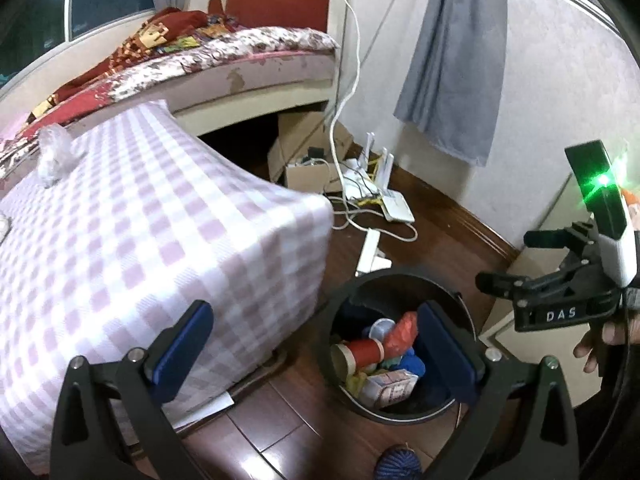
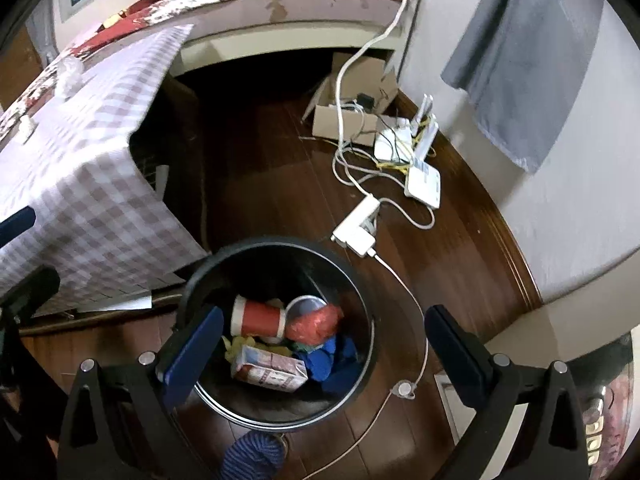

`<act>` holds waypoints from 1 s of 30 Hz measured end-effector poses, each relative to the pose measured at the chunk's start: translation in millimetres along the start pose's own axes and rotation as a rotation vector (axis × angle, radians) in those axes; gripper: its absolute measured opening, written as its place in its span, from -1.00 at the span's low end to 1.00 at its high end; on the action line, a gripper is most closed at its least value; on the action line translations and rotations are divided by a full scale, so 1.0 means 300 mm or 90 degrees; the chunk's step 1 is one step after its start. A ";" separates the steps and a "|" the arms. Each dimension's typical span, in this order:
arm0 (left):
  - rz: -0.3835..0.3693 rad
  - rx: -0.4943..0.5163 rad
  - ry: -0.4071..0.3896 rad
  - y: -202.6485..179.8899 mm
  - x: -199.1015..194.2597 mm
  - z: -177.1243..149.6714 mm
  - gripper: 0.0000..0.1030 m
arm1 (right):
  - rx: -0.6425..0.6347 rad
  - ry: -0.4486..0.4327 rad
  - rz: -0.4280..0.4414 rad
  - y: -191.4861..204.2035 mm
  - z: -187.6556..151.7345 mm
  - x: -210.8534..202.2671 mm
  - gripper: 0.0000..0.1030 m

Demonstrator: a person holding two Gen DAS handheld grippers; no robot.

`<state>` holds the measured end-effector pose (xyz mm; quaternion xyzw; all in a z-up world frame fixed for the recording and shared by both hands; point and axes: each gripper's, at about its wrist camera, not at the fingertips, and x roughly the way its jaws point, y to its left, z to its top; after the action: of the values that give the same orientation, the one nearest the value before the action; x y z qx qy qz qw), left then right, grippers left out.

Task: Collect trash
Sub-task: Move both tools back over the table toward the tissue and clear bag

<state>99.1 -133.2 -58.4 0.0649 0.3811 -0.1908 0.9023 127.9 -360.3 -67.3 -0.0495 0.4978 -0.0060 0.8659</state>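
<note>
Both the left gripper [image 1: 316,344] and the right gripper [image 2: 324,344] have fingers spread, empty; the trash bin [image 2: 362,276] with trash stands between the right fingers.

Dark brown wood plank floor [image 2: 276,184]: round black trash bin [image 2: 362,300] w/ mixed trash, standing just beside table w/ lilac-white checked cloth [image 1: 168,240]. Crumpled clear plastic wrap [image 1: 56,154] on cloth. Floor near wall: white power strip [image 2: 356,228], white routers [image 2: 422,180], open cardboard box [image 2: 344,120], tangled cables.
</note>
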 end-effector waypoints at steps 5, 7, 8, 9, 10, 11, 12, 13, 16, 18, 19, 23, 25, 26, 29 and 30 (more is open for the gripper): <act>0.020 -0.012 -0.024 0.048 -0.041 0.020 0.98 | -0.014 -0.035 0.010 0.048 0.053 -0.037 0.97; 0.027 -0.020 -0.032 0.072 -0.055 0.030 0.98 | -0.022 -0.048 0.014 0.070 0.074 -0.053 0.97; 0.031 -0.023 -0.035 0.083 -0.060 0.033 0.98 | -0.026 -0.056 0.016 0.086 0.087 -0.062 0.97; 0.034 -0.029 -0.038 0.100 -0.067 0.036 0.98 | -0.030 -0.061 0.018 0.099 0.096 -0.069 0.97; 0.038 -0.033 -0.042 0.114 -0.073 0.038 0.98 | -0.034 -0.066 0.020 0.113 0.106 -0.075 0.97; 0.044 -0.039 -0.047 0.130 -0.080 0.039 0.98 | -0.038 -0.072 0.022 0.128 0.115 -0.080 0.97; 0.050 -0.044 -0.050 0.148 -0.086 0.040 0.98 | -0.043 -0.079 0.026 0.146 0.127 -0.087 0.97; 0.056 -0.049 -0.053 0.165 -0.093 0.040 0.98 | -0.048 -0.086 0.029 0.165 0.136 -0.095 0.97; 0.072 -0.067 -0.064 0.222 -0.116 0.039 0.98 | -0.060 -0.104 0.038 0.216 0.166 -0.105 0.97; 0.079 -0.082 -0.073 0.269 -0.132 0.040 0.98 | -0.065 -0.112 0.052 0.252 0.193 -0.108 0.97; 0.082 -0.089 -0.076 0.293 -0.139 0.038 0.99 | -0.068 -0.116 0.057 0.275 0.206 -0.110 0.97; 0.109 -0.126 -0.094 0.415 -0.174 0.032 0.98 | -0.078 -0.146 0.090 0.371 0.264 -0.129 0.97; 0.141 -0.137 -0.099 0.472 -0.190 0.032 0.98 | -0.084 -0.164 0.106 0.428 0.297 -0.136 0.97; 0.155 -0.146 -0.100 0.508 -0.198 0.031 0.98 | -0.091 -0.175 0.114 0.465 0.315 -0.137 0.97; 0.188 -0.176 -0.098 0.622 -0.219 0.024 0.98 | -0.107 -0.189 0.130 0.555 0.363 -0.126 0.97; 0.198 -0.187 -0.098 0.663 -0.227 0.020 0.98 | -0.112 -0.194 0.142 0.588 0.381 -0.121 0.97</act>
<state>138.0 68.1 -11.3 -0.0241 0.3207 0.0036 0.9469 201.4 -173.5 5.0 -0.0700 0.3623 0.1408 0.9187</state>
